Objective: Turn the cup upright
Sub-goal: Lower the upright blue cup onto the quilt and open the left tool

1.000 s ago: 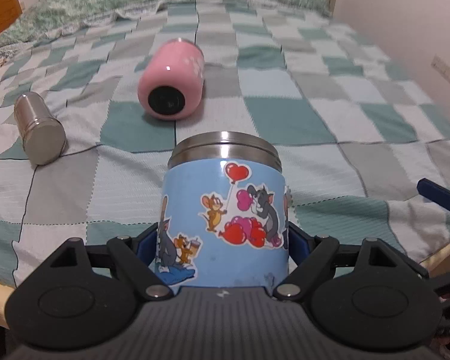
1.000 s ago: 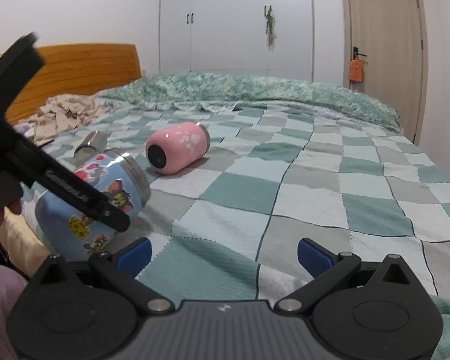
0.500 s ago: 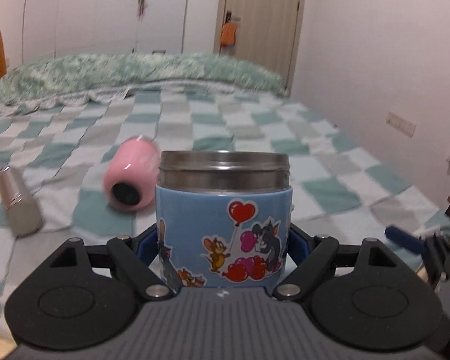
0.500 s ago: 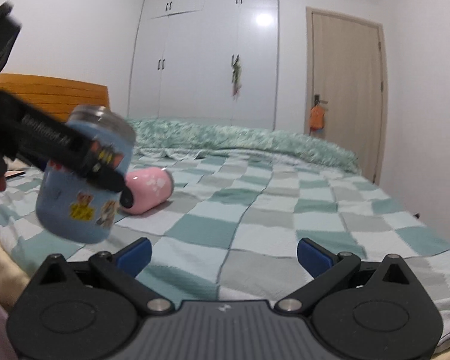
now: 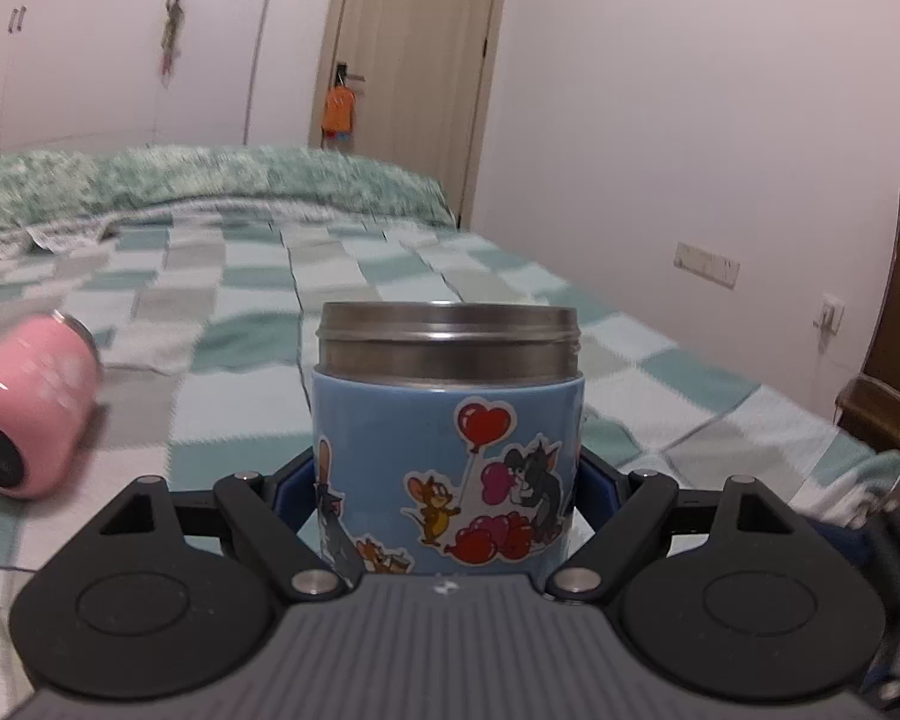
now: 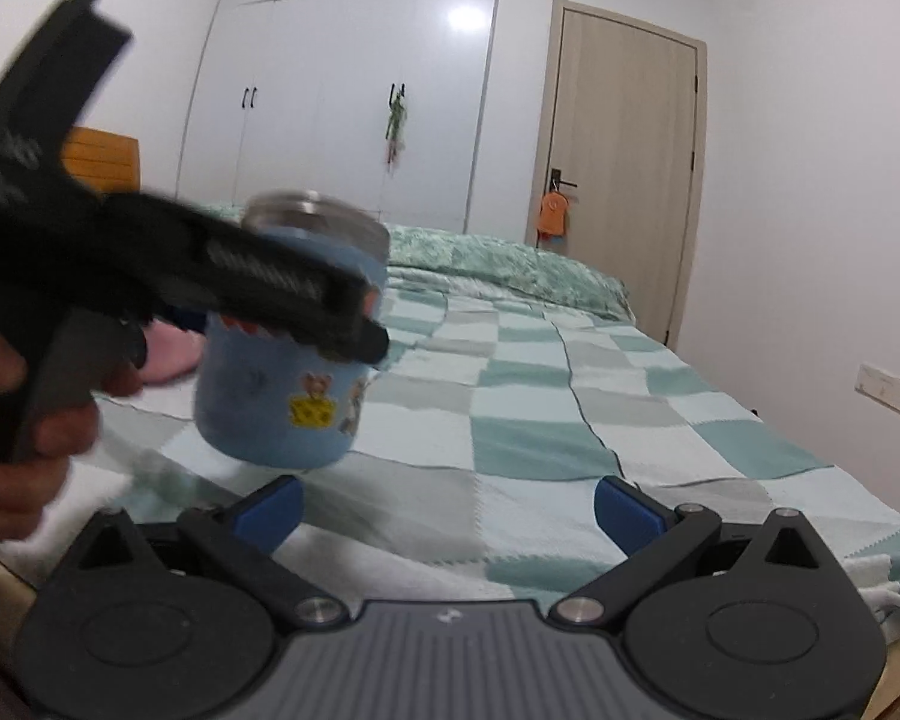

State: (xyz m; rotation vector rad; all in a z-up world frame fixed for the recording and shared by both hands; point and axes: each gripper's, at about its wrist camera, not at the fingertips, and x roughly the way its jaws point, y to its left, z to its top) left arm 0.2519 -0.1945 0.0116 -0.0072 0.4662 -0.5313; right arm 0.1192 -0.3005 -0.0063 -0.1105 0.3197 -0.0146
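A: Left gripper [image 5: 448,483]?

B: Clamped on the blue cartoon-sticker cup [image 5: 448,450], blue pads pressed to both sides of its lower body. Held nearly upright, steel rim on top.

A: Resting on anything?

B: Seen from the right wrist, lifted over the near left part of the checkered quilt [image 6: 570,396], base apart from the fabric, top tipped slightly right. Blurred there, as is the left hand [image 6: 24,414] gripping the handle.

A: Right gripper [image 6: 447,507]?

B: Spread wide, nothing between the blue pads, low over the quilt's near edge, just right of the cup.

A: Anything else on the bed?

B: Pink cup [image 5: 27,408] lying on its side at far left, dark base toward the camera.
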